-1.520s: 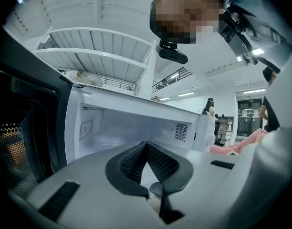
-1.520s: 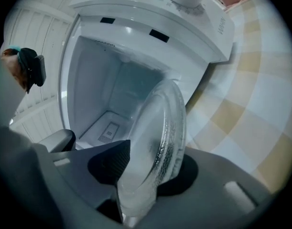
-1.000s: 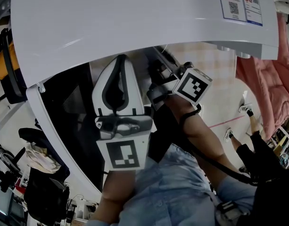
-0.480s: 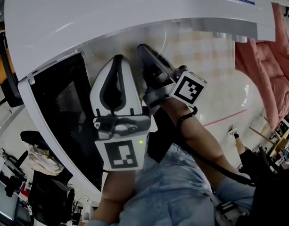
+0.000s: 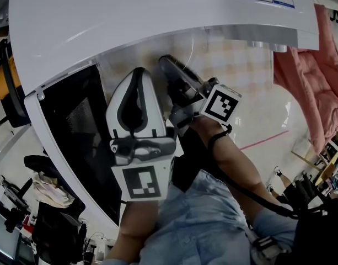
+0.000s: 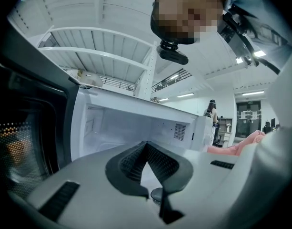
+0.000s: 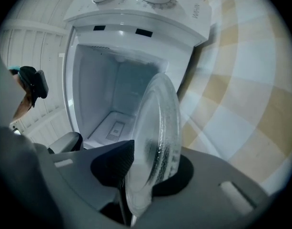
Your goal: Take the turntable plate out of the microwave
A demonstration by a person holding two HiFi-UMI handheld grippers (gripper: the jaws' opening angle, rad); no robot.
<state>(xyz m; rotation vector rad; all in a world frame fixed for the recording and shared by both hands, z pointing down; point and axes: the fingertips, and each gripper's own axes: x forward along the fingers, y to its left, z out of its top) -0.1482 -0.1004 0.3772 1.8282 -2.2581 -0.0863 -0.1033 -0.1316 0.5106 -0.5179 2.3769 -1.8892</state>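
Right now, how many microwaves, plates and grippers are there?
Microwave: 1
Plate: 1
Grippers: 2, the left gripper and the right gripper; the right gripper's jaws have just been opening, with the plate between them.
Total: 4

Turntable plate (image 7: 157,128) of clear ridged glass; microwave (image 5: 130,26) glossy, smooth white.

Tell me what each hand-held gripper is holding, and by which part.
The right hand-held gripper holds the glass turntable plate by its rim, though its jaws have just been opening; the left hand-held gripper holds nothing.
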